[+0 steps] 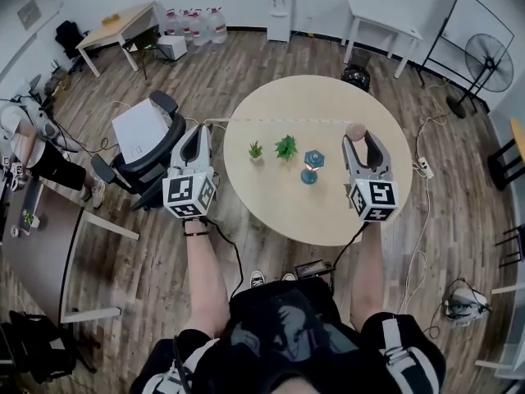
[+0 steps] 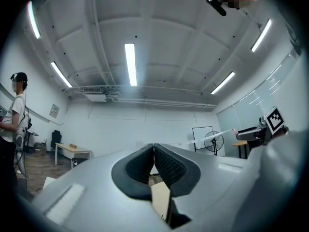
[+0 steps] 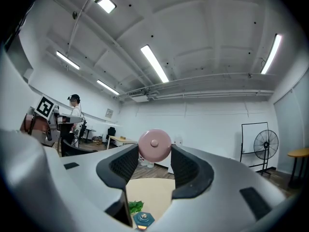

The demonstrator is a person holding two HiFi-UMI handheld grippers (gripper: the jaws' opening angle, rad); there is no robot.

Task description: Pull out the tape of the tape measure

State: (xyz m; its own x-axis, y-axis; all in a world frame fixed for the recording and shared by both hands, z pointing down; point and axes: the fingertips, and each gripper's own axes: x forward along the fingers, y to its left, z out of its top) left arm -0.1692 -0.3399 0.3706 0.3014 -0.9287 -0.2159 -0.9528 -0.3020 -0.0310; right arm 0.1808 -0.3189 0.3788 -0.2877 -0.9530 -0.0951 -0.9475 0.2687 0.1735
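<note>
A round pink tape measure (image 1: 354,130) is clamped between the jaws of my right gripper (image 1: 362,137) above the far right part of the round table (image 1: 328,212). In the right gripper view the pink case (image 3: 154,145) fills the gap between the pads. Its thin white tape (image 1: 279,121) runs in a straight line leftward across the table's far side to my left gripper (image 1: 203,130), which is shut on the tape's end beyond the table's left edge. Seen from the left gripper view, the jaws (image 2: 153,151) meet and the tape (image 2: 212,137) stretches off to the right.
Two small green plants (image 1: 255,150) (image 1: 285,147) and a teal holder (image 1: 312,164) stand mid-table. An office chair (image 1: 143,138) with white paper sits close to the left gripper. A person (image 1: 25,142) stands far left; a floor fan (image 1: 490,56) is at the back right.
</note>
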